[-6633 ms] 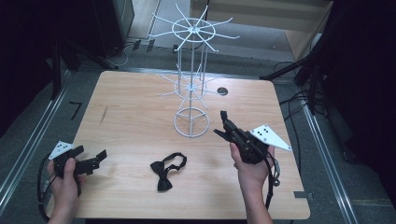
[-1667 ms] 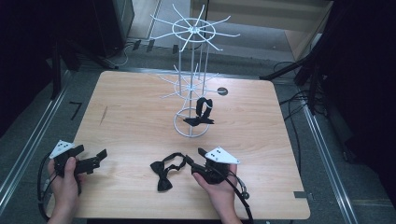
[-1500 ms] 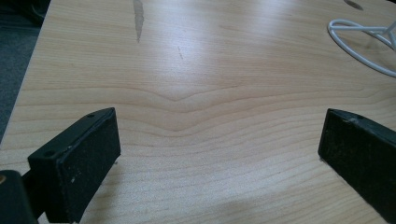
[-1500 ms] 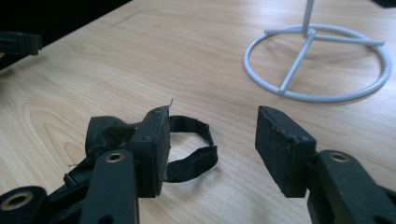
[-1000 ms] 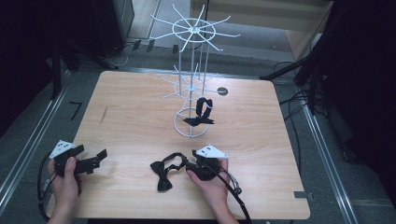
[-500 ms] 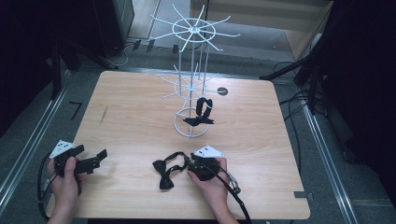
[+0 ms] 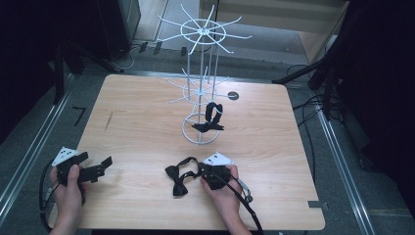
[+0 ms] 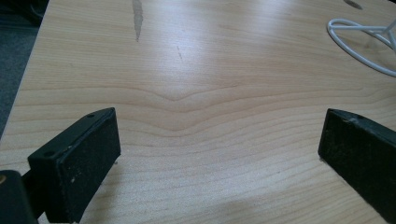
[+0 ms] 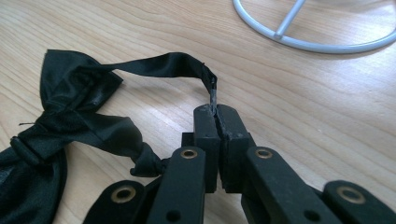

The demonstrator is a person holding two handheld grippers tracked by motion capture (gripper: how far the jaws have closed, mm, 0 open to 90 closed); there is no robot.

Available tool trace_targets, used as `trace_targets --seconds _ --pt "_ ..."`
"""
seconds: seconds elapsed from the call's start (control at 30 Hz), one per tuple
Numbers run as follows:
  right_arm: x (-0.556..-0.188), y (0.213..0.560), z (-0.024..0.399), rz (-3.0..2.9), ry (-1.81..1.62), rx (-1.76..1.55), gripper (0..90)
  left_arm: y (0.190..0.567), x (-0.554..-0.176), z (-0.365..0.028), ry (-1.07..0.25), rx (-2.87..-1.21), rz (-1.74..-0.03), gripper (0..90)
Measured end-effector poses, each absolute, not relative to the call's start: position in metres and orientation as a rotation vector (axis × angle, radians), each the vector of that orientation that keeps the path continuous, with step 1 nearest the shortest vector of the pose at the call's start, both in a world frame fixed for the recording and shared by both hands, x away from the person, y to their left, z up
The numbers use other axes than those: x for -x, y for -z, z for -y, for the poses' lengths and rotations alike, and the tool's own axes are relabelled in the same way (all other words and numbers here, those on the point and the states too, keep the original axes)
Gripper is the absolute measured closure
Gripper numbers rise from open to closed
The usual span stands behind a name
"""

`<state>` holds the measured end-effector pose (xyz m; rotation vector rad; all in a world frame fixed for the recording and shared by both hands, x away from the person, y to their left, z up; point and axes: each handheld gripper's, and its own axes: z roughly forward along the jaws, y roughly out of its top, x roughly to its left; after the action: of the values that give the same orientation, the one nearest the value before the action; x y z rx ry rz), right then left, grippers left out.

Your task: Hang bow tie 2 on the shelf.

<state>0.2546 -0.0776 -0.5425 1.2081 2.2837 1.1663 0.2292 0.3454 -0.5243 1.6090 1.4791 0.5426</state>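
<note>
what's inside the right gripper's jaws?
The right gripper has just closed on the bow tie's strap; its end sticks up above the pads. How far the strap reaches down between them is covered.

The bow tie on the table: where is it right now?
In the high view the bow tie lies near the table's front edge, just left of the right gripper, whose jaws pinch its strap.

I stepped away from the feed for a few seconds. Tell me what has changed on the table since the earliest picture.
A second bow tie now hangs on the white wire stand. The right gripper came down from beside the stand to the bow tie on the table; its fingers have just been closing and now pinch that tie's strap. The left gripper, open, the stand and the table stayed as they were.
</note>
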Motion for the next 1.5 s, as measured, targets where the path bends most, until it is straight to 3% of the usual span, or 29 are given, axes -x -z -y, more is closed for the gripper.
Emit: trace_targets --seconds 1.5 --pt "-0.23 0.46 0.092 -1.975 -1.451 -1.002 89.9 0.524 -0.228 -0.345 -0.549 -1.599 -1.478 0.0"
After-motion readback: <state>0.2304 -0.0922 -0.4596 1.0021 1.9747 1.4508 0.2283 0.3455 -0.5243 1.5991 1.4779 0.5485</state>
